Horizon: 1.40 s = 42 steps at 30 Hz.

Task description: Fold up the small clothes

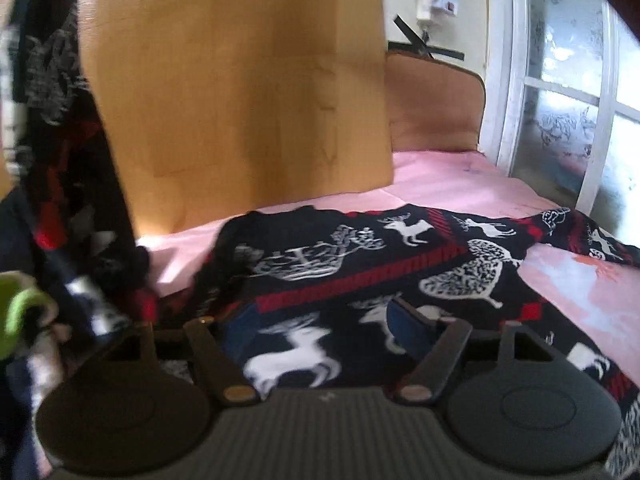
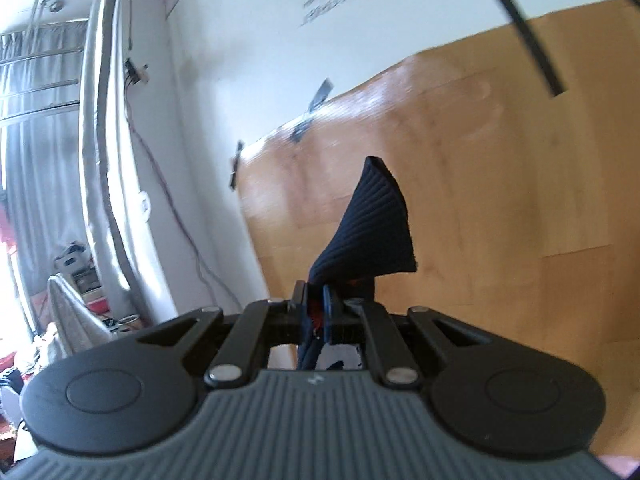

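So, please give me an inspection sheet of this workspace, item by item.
Surface: pink sheet, partly covered.
Job's things: dark sweater with white deer, body lying on the sheet; ribbed cuff lifted.
Clutter: green thing at left, blurred.
Grippers: left gripper open over the sweater; right gripper shut on the cuff.
Cables: thin wires down the white wall.
Surroundings: wooden board, window, grey curtain.

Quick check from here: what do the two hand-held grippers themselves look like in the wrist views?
Both look alike. The left hand-held gripper and the right hand-held gripper each have a grey ribbed body, two round black discs at the sides, black linkage bars with metal rivets, and dark blue finger pads. No cables or sleeves show.
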{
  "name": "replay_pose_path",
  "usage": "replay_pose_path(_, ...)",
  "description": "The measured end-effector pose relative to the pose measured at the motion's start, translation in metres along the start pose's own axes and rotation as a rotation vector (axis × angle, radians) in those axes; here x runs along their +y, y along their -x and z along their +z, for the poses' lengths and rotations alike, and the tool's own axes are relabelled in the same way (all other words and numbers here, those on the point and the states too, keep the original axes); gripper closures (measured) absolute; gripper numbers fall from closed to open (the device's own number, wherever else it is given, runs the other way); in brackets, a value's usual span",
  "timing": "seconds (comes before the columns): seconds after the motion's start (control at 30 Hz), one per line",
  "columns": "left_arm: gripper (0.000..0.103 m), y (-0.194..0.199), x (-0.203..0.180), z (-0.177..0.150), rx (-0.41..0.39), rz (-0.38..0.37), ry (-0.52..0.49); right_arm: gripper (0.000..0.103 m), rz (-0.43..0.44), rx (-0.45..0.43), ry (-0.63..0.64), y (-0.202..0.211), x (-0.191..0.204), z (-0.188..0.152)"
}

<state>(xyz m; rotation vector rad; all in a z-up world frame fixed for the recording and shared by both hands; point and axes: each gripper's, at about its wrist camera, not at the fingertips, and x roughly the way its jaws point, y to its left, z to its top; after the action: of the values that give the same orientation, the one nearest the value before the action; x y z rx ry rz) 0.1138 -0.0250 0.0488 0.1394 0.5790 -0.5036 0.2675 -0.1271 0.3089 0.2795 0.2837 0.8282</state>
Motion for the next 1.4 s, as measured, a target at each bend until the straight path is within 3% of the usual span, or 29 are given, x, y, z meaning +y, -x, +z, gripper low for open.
replay_pose_path(0.13, 0.032, 0.017, 0.026, -0.011, 0.038, 0.046, -0.031, 0.093, 0.043, 0.011, 0.011, -0.007, 0.011, -0.001)
replay_pose_path(0.2, 0.041, 0.011, 0.038, -0.011, 0.087, 0.074, 0.005, 0.093, 0.071, 0.010, 0.017, -0.012, 0.020, 0.002)
replay_pose_path(0.27, 0.060, -0.002, 0.046, -0.008, 0.140, 0.089, 0.054, 0.093, 0.096, 0.009, 0.027, -0.016, 0.030, 0.003)
replay_pose_path(0.37, 0.062, -0.018, 0.049, 0.000, 0.148, 0.069, 0.107, 0.093, 0.128, 0.014, 0.052, -0.024, 0.048, 0.003)
replay_pose_path(0.47, 0.062, -0.033, 0.047, 0.016, 0.104, 0.082, 0.145, 0.093, 0.145, 0.026, 0.071, -0.030, 0.062, 0.001)
replay_pose_path(0.57, 0.061, -0.057, 0.059, 0.037, 0.073, 0.182, 0.180, 0.093, 0.158, 0.042, 0.058, -0.034, 0.065, -0.004)
replay_pose_path(0.63, 0.062, -0.070, 0.079, 0.048, 0.042, 0.241, 0.264, 0.093, 0.163, 0.053, 0.059, -0.034, 0.067, -0.008)
replay_pose_path(0.73, 0.061, -0.073, 0.106, 0.058, -0.079, 0.315, 0.371, 0.093, 0.165, 0.060, 0.065, -0.034, 0.068, -0.010)
replay_pose_path(0.8, 0.054, -0.061, 0.119, 0.061, -0.195, 0.341, 0.434, 0.093, 0.160, 0.059, 0.063, -0.033, 0.066, -0.009)
replay_pose_path(0.87, 0.041, -0.046, 0.126, 0.061, -0.238, 0.328, 0.475, 0.093, 0.157, 0.057, 0.058, -0.034, 0.065, -0.009)
replay_pose_path(0.93, 0.040, -0.029, 0.124, 0.060, -0.217, 0.238, 0.494, 0.093, 0.156, 0.055, 0.060, -0.033, 0.063, -0.009)
replay_pose_path(1.0, 0.041, -0.008, 0.107, 0.052, -0.198, 0.119, 0.448, 0.093, 0.156, 0.049, 0.058, -0.033, 0.063, -0.010)
replay_pose_path(1.1, 0.041, 0.016, 0.064, 0.031, -0.159, 0.051, 0.261, 0.093, 0.153, 0.042, 0.047, -0.031, 0.062, -0.009)
replay_pose_path(1.17, 0.043, 0.019, 0.040, 0.015, -0.077, -0.007, 0.145, 0.093, 0.151, 0.036, 0.054, -0.028, 0.063, -0.008)
replay_pose_path(1.2, 0.045, 0.015, 0.031, 0.008, -0.014, -0.016, 0.100, 0.093, 0.152, 0.033, 0.055, -0.026, 0.063, -0.007)
replay_pose_path(1.27, 0.062, -0.008, 0.021, -0.002, 0.135, 0.003, 0.039, 0.093, 0.153, 0.022, 0.054, -0.022, 0.064, -0.006)
replay_pose_path(1.3, 0.065, -0.020, 0.024, -0.007, 0.186, 0.021, 0.035, 0.093, 0.157, 0.018, 0.047, -0.021, 0.065, -0.005)
replay_pose_path(1.33, 0.072, -0.035, 0.029, -0.006, 0.221, 0.047, 0.050, 0.093, 0.159, 0.015, 0.043, -0.021, 0.066, -0.005)
replay_pose_path(1.4, 0.074, -0.056, 0.048, 0.010, 0.175, 0.126, 0.096, 0.093, 0.164, 0.016, 0.042, -0.020, 0.068, -0.007)
